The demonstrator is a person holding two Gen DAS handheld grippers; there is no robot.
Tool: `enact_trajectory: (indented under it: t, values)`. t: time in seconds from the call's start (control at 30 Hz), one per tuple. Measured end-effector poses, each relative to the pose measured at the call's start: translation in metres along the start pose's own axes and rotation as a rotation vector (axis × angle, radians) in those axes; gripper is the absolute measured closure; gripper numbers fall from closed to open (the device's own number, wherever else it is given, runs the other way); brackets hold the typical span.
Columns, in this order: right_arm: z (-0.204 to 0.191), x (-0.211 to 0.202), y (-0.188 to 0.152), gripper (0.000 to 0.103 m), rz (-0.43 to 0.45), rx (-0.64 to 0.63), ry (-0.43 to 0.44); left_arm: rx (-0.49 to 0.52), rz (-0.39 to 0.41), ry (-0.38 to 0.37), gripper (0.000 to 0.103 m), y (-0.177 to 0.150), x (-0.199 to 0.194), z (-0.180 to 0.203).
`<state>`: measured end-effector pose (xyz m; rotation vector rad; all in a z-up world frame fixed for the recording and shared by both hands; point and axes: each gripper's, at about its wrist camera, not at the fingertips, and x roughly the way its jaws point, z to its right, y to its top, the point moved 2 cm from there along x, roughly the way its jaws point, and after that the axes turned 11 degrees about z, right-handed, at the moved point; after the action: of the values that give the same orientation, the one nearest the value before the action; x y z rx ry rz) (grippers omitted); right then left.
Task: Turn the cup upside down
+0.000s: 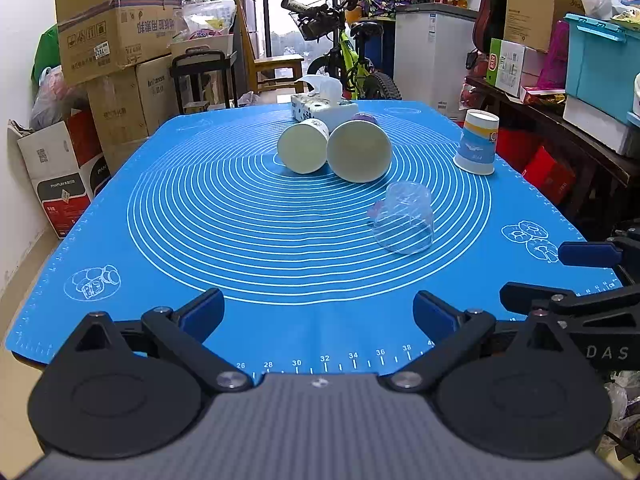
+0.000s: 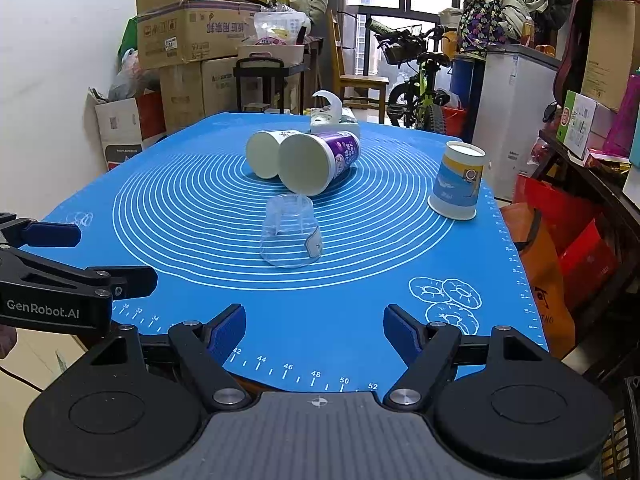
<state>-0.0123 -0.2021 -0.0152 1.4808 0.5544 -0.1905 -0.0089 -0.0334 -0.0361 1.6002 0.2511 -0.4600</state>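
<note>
Two paper cups lie on their sides mid-mat, mouths toward me: a white one (image 1: 303,148) (image 2: 266,154) and a purple one (image 1: 359,151) (image 2: 318,160), touching. A clear plastic cup (image 1: 404,218) (image 2: 291,230) stands upside down in front of them. A blue-and-white paper cup (image 1: 478,142) (image 2: 458,180) stands upside down at the right. My left gripper (image 1: 318,314) is open and empty over the mat's near edge. My right gripper (image 2: 314,330) is open and empty, also at the near edge, beside the left one.
A blue silicone mat (image 1: 248,264) (image 2: 192,200) covers the table. A tissue box (image 1: 322,106) (image 2: 334,120) sits behind the lying cups. Cardboard boxes, a bicycle (image 1: 352,60), a white fridge and shelves surround the table.
</note>
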Motion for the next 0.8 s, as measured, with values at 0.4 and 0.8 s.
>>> enact_trajectory:
  t: [0.4, 0.8]
  values:
    - [0.0002, -0.0007, -0.0005, 0.023, -0.003, 0.0, 0.001, 0.002, -0.004, -0.002, 0.003, -0.0019, 0.0006, 0.0008]
    - [-0.001, -0.0013, -0.0006, 0.023, -0.008, -0.002, 0.002, 0.008, -0.007, -0.001, 0.003, -0.0021, 0.0012, 0.002]
